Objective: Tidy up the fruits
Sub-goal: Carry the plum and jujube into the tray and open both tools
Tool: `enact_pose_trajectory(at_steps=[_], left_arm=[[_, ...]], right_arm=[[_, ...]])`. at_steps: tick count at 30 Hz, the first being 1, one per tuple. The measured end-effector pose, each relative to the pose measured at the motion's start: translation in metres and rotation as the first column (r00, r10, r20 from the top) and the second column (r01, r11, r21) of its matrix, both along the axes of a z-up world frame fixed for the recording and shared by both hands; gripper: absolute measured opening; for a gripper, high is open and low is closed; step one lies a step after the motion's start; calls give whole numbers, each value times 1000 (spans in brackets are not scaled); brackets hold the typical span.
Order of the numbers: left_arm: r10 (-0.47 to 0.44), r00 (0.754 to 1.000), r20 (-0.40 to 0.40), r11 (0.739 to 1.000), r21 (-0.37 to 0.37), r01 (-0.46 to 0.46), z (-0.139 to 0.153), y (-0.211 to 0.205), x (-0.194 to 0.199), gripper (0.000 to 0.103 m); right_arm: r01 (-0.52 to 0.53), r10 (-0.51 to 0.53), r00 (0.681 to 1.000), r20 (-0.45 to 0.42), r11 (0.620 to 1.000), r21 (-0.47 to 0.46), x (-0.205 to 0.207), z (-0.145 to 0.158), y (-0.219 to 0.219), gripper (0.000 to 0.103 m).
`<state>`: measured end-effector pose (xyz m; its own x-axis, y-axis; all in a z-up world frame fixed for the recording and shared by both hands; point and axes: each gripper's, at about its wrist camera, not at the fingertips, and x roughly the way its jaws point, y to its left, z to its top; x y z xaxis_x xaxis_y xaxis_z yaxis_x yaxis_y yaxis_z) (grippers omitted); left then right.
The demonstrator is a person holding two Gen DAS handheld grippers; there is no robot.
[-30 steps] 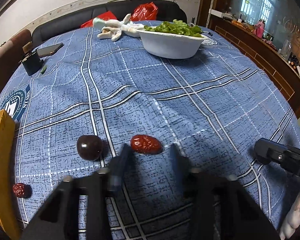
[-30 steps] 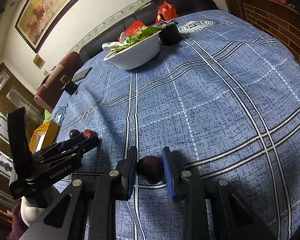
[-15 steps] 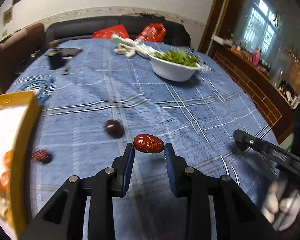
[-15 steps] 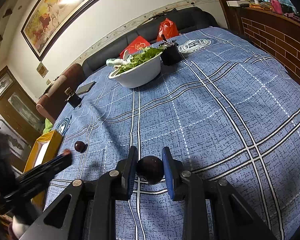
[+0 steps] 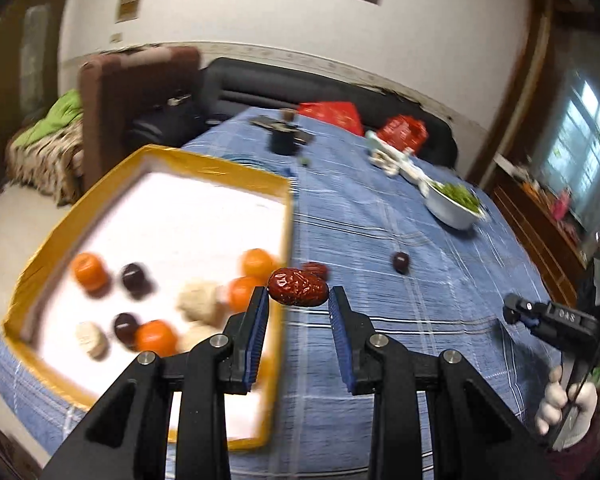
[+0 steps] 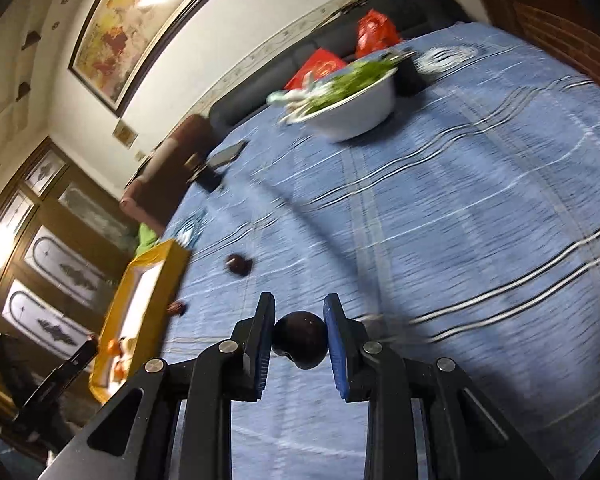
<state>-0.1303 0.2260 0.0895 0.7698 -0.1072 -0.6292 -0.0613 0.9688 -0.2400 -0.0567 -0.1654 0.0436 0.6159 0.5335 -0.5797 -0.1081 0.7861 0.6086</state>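
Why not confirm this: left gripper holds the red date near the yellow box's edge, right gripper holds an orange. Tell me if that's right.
One thing is wrong: the right gripper holds a dark round fruit, not an orange, as the right wrist view shows. The oranges lie in the yellow box. The rest stands: the left gripper holds the red date near the box's edge.

left gripper (image 5: pixel 298 306): clamped on red date (image 5: pixel 298 292), raised above near edge of yellow box (image 5: pixel 216 164) | box: oranges, dark fruits, pale pieces inside | tablecloth (image 5: pixel 380 216): second date (image 5: pixel 315 269), dark plum (image 5: pixel 401 261) | right gripper (image 5: pixel 516 314): far right, jaws unclear
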Motion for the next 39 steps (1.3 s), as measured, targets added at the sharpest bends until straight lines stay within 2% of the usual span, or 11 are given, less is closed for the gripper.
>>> enact_pose_trajectory(at_steps=[4, 14, 20, 27, 32, 39], left_arm=[[65, 998, 1, 998, -26, -65, -5, 33, -12, 30], [165, 986, 4, 986, -11, -165, -20, 76, -24, 30], [201, 979, -15, 980, -3, -201, -28, 92, -22, 30], [271, 962, -37, 962, 43, -269, -31, 108, -19, 30], [282, 958, -46, 958, 63, -279, -32, 117, -14, 30], [277, 959, -62, 958, 92, -271, -33, 120, 0, 30]], right_arm=[[-66, 67, 998, 22, 997, -34, -4, 19, 39, 28], [-231, 238, 970, 50, 966, -116, -3, 53, 136, 29], [-341, 349, 937, 27, 928, -152, 4, 52, 203, 29], [-447, 455, 891, -3, 875, -188, 12, 46, 277, 29], [-488, 498, 867, -14, 845, -220, 16, 44, 317, 29], [-499, 513, 858, -19, 824, -270, 34, 45, 347, 30]])
